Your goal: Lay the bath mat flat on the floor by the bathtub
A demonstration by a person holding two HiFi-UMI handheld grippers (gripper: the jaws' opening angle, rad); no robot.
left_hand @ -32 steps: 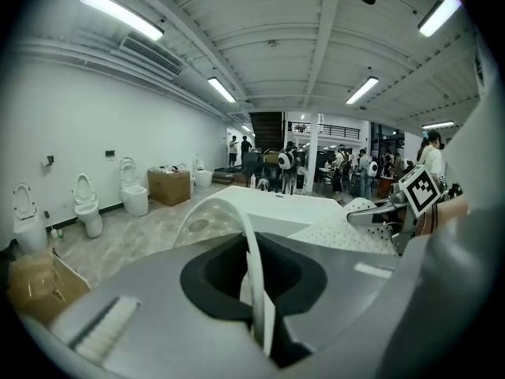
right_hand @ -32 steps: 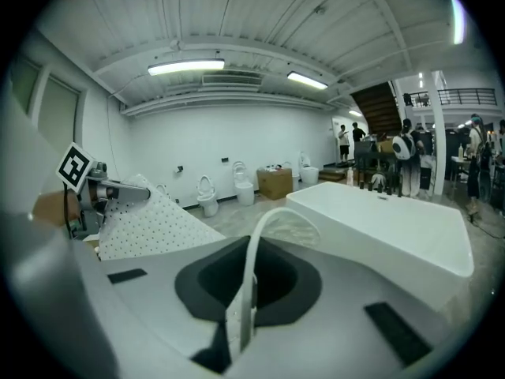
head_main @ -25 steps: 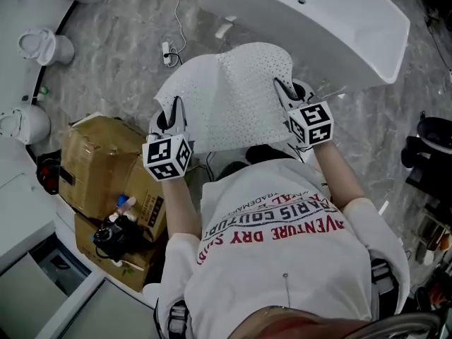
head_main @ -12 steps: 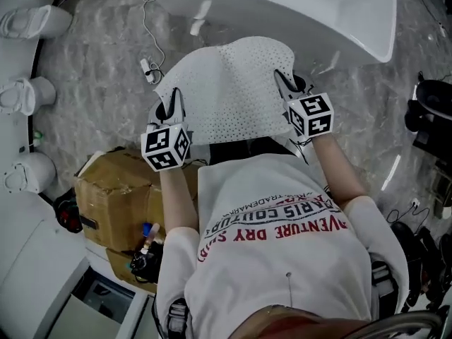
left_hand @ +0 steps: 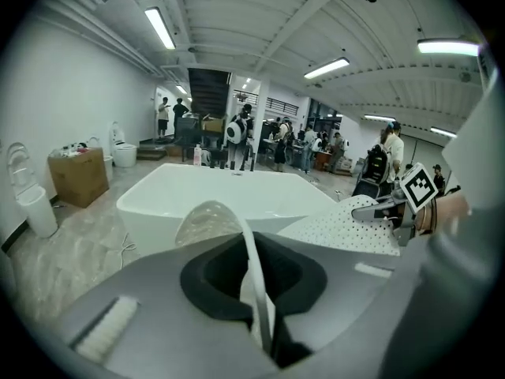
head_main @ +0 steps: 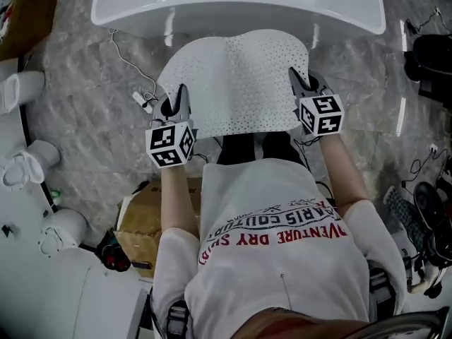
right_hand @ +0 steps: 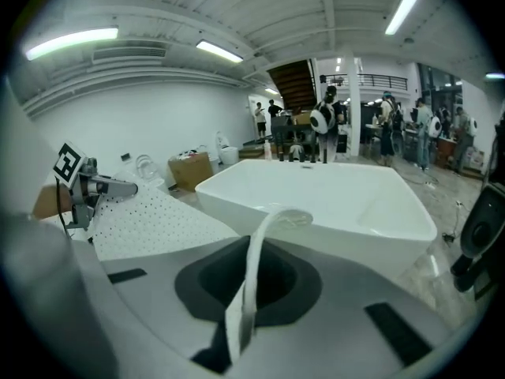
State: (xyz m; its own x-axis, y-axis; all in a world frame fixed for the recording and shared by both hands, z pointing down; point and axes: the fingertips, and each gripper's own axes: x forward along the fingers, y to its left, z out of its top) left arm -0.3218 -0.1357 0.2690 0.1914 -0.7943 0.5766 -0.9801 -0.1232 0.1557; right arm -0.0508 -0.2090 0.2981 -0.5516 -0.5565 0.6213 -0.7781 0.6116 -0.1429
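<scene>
My left tongs (head_main: 176, 103) are squeezed tight on the left edge of the white bath mat full of little holes (head_main: 236, 83). My right tongs (head_main: 304, 85) are squeezed tight on its right edge. In each tongs view a thin strip of mat stands pinched between the 2 jaws. Both arms reach straight out in front of the person, about level with each other, with the marker cubes on top. The mat is held up off the grey marble floor (head_main: 78, 76), spread between the 2 tongs, with a soft fold down its middle. In the head view its far edge meets the near side of the big white bathtub (head_main: 233, 6).
</scene>
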